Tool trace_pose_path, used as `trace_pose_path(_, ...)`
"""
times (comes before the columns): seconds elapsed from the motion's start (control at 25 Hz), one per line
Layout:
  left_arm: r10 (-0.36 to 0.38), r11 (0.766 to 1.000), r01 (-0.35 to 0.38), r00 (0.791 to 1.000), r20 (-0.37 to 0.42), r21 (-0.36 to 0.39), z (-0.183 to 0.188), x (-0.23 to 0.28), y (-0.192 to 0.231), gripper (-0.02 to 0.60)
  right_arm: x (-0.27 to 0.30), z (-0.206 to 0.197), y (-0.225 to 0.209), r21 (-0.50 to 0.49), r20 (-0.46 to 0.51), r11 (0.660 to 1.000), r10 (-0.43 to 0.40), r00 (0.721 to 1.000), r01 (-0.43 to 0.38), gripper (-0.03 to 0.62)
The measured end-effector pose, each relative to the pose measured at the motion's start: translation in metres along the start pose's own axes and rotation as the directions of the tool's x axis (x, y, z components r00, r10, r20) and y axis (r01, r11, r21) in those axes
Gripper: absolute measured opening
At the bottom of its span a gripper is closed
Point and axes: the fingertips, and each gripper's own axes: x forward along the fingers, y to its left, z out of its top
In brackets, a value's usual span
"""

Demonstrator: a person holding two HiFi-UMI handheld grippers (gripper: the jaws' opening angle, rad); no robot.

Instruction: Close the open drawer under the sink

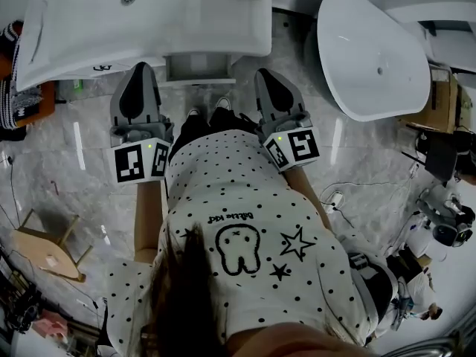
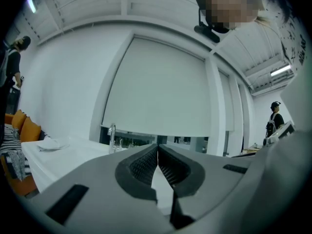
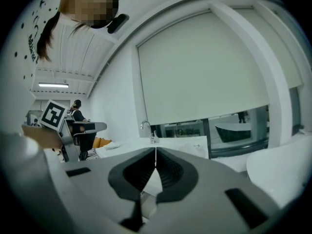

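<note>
Item: drawer closing, approach stage; the push has not begun. Left tongs [image 1: 140,68], one, clenched with the tips meeting and nothing between them, as the left gripper view shows [image 2: 158,148]. Right tongs [image 1: 265,74], one, likewise clenched and empty [image 3: 155,151]. Both are held about level, side by side, in front of the person's body. Drawer [image 1: 198,68], one, grey, standing out from under the front edge of the sink [image 1: 89,32]. It lies between the two pairs of tongs and just ahead of their tips, and seems to touch neither. Sink, one, white, ahead of and above both tongs. Tap [image 3: 147,127], one, beyond the tips in both gripper views. Bathtub [image 1: 372,50], one, white and oval, off to the right of the right tongs. Shoes [image 1: 210,108], two, between the tongs and below the drawer. Wooden stool [image 1: 48,248], one, well behind and left of the left tongs. Next move, as judged: bring one or both closed tips inward onto the drawer front, square to it, and press level toward the sink until the front sits flush; an off-centre push may skew the drawer.
</note>
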Motion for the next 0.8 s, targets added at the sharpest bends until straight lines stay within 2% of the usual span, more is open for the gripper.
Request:
trace_pose_path(0.16,0.033,0.999,-0.033,0.999,0.018,0.003,0.0,0.007,-0.016,0.006,-0.003,0.001,-0.022,-0.001,0.004,1.0,0.021,1.0,-0.021,0.014)
trace_pose_path(0.4,0.054,0.999,-0.054,0.998,0.012,-0.006,-0.004,0.003,-0.027,0.008,-0.008,0.0,-0.031,0.011,0.014,0.999,0.03,0.999,-0.03,0.015)
trace_pose_path(0.8,-0.002,1.0,0.002,0.999,-0.032,0.021,-0.015,0.006,-0.048,0.006,-0.017,-0.004,-0.035,0.035,0.035,0.999,0.008,0.999,-0.01,0.014)
